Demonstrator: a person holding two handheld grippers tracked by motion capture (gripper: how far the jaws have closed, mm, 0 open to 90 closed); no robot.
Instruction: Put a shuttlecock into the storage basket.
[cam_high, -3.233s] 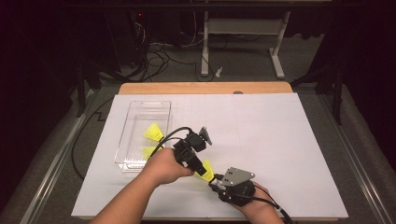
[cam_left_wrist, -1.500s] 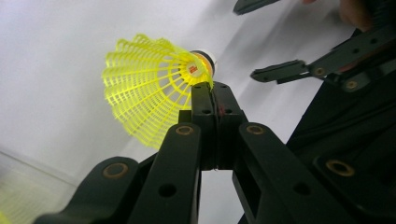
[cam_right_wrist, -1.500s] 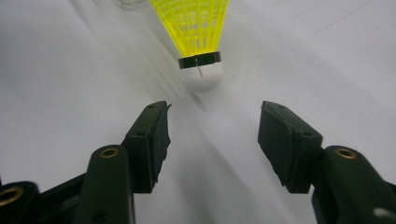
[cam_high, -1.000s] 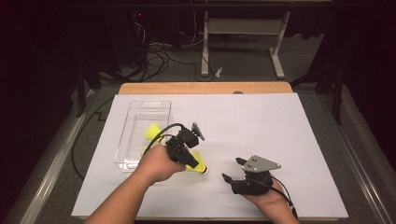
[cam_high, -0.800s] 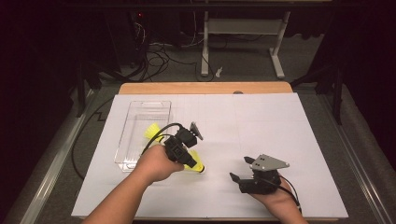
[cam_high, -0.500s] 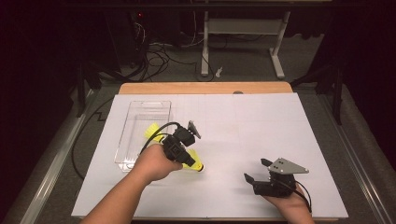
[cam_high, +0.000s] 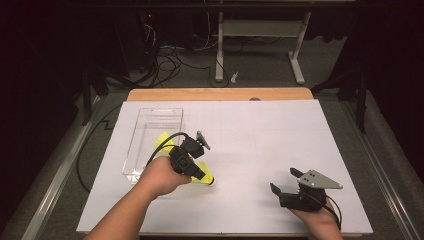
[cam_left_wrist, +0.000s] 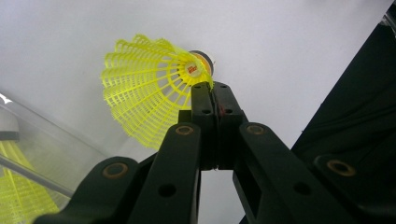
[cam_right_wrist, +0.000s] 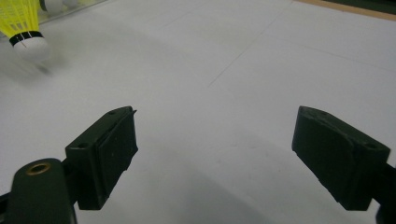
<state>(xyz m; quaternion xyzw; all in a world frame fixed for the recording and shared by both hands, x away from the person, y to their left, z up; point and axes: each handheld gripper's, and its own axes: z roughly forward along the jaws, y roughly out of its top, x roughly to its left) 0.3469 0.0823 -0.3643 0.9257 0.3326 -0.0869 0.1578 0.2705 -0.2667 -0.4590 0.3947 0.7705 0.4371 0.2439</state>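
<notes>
A yellow plastic shuttlecock (cam_high: 206, 177) with a white cork hangs just above the white sheet, beside the clear box. My left gripper (cam_high: 199, 172) is shut on it. In the left gripper view the jaws (cam_left_wrist: 212, 88) pinch the shuttlecock (cam_left_wrist: 149, 88) at the narrow end of its skirt, next to the cork. My right gripper (cam_high: 284, 181) is near the front right of the sheet, open and holding nothing. The right gripper view has its pads (cam_right_wrist: 112, 144) wide apart over bare sheet, with the shuttlecock (cam_right_wrist: 25, 23) far off at the top left.
A clear plastic box (cam_high: 150, 120) stands at the sheet's left side, with a second yellow shuttlecock (cam_high: 162, 140) inside it. The box wall (cam_left_wrist: 42, 158) lies close to the left gripper. The white sheet (cam_high: 260, 130) covers a wooden table; cables lie on the floor beyond.
My right gripper has drawn away from the shuttlecock, moving right and toward the front edge, open. The left gripper keeps its hold on the shuttlecock and has barely shifted.
</notes>
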